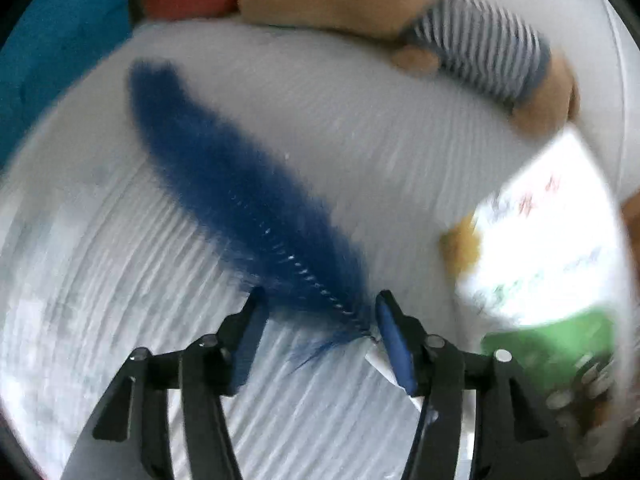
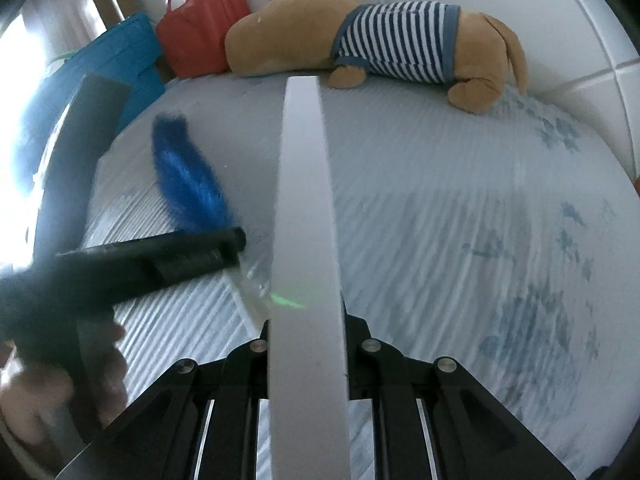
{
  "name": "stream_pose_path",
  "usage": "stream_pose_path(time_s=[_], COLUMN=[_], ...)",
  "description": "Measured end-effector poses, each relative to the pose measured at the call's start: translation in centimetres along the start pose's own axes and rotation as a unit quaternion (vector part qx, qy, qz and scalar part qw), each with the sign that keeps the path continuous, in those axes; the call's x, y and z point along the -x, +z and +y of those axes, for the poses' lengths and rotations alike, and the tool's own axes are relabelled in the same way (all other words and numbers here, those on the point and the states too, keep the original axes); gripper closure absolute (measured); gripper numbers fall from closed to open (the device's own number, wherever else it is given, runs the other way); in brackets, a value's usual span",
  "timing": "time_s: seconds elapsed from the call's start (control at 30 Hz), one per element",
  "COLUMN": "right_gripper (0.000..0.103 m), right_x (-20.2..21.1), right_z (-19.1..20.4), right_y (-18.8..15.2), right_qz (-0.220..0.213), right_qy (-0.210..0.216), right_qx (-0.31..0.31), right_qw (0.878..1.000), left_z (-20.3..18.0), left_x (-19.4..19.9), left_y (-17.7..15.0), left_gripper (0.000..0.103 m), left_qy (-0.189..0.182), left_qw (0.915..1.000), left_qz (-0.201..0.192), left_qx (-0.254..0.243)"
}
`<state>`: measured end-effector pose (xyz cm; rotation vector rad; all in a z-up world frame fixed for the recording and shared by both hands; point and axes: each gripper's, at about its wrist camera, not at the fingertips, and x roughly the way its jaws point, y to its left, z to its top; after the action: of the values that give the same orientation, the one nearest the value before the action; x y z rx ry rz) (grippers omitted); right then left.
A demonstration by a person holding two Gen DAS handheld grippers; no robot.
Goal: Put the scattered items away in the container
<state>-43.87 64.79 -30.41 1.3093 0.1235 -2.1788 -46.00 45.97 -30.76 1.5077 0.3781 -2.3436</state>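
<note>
Closest in the left wrist view, the left gripper has its two fingers spread wide apart. Nothing is pinched between them yet. The thin end of a blue feather toy lies right in the gap, with its white stick poking out beside the right finger.

In the right wrist view, the right gripper is closed tight on a flat white box, seen edge on, which stands up between the fingers. This looks like the container, but its inside is hidden. In the left wrist view the same box shows a bright side with green print, just to the right of the feather toy.

The feather toy lies on the bed, near its left edge, with the fluffy tip pointing to the far left corner. It looks very light and soft. The fluff would bend and slip if squeezed, so the stiff stick end is the best place to grab, and that is where the left gripper is.

Farther off, along the far edge of the bed, lies a brown stuffed dog in a striped shirt. Left of it are a red bag and a blue cushion.
</note>
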Motion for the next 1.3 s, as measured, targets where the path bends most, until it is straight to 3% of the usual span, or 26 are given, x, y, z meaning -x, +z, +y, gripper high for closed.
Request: stream_pose_path(time_s=[0.2,0.33,0.43,0.47,0.53,0.6,0.67,0.73,0.8,0.87,0.9,0.93,0.97,1.0,1.03,1.3], right_gripper=[0.089,0.089,0.089,0.088,0.088,0.086,0.081,0.068,0.064,0.056,0.053,0.054,0.063,0.082,0.088,0.089], right_x=[-0.2,-0.9,-1.8,-2.1,-2.6,-2.7,-2.6,-2.5,-2.3,-2.5,-2.6,-2.7,-2.9,-2.9,-2.7,0.3], right_z=[0.7,2.7,3.5,3.5,3.4,3.5,3.6,3.7,3.7,3.6,3.6,3.6,3.6,3.8,4.1,8.8], right_y=[-0.7,-1.1,-1.0,-1.1,-1.2,-1.3,-1.1,-0.9,-0.9,-0.8,-0.8,-0.8,-0.8,-0.8,-0.6,0.2], right_qz=[0.006,0.010,0.015,0.017,0.021,0.019,0.013,0.007,0.003,0.003,0.003,0.005,0.008,0.009,0.007,-0.029], right_qy=[0.029,0.055,0.057,0.057,0.055,0.048,0.042,0.031,0.022,0.004,0.000,0.008,0.015,0.024,0.034,0.037], right_qx=[-0.011,-0.006,-0.010,-0.014,-0.021,-0.021,-0.020,-0.022,-0.025,-0.027,-0.029,-0.031,-0.033,-0.033,-0.026,0.021], right_qw=[0.999,0.998,0.998,0.998,0.998,0.998,0.999,0.999,0.999,1.000,1.000,0.999,0.999,0.999,0.999,0.999], left_z=[2.8,6.1,8.4,9.1,9.5,9.4,9.2,9.2,9.3,9.7,9.5,9.2,9.1,9.2,9.3,11.0], left_x=[1.3,2.4,2.4,2.3,2.1,2.0,1.9,1.3,-0.1,-0.7,-0.6,-0.6,0.0,0.4,0.8,5.9], left_y=[-2.2,-3.9,-3.8,-3.5,-3.0,-2.3,-1.2,0.1,1.0,1.2,1.2,1.1,0.4,-0.2,-0.7,-3.3], left_gripper=[0.075,0.078,0.078,0.077,0.059,0.048,0.047,0.042,0.042,0.061,0.080,0.082,0.084,0.085,0.086,0.088], left_qy=[0.031,0.075,0.064,0.050,0.050,0.055,0.046,0.045,0.037,0.015,0.007,0.011,0.017,0.018,0.019,0.004], left_qw=[0.9970,0.9897,0.9917,0.9934,0.9942,0.9941,0.9953,0.9963,0.9978,0.9993,0.9993,0.9991,0.9987,0.9984,0.9980,0.9962], left_qz=[0.011,0.019,0.024,0.025,0.018,0.004,-0.010,-0.017,-0.014,-0.018,-0.019,-0.019,-0.021,-0.022,-0.023,-0.054], left_qx=[-0.070,-0.121,-0.109,-0.100,-0.093,-0.093,-0.084,-0.071,-0.052,-0.030,-0.031,-0.037,-0.044,-0.050,-0.056,-0.068])
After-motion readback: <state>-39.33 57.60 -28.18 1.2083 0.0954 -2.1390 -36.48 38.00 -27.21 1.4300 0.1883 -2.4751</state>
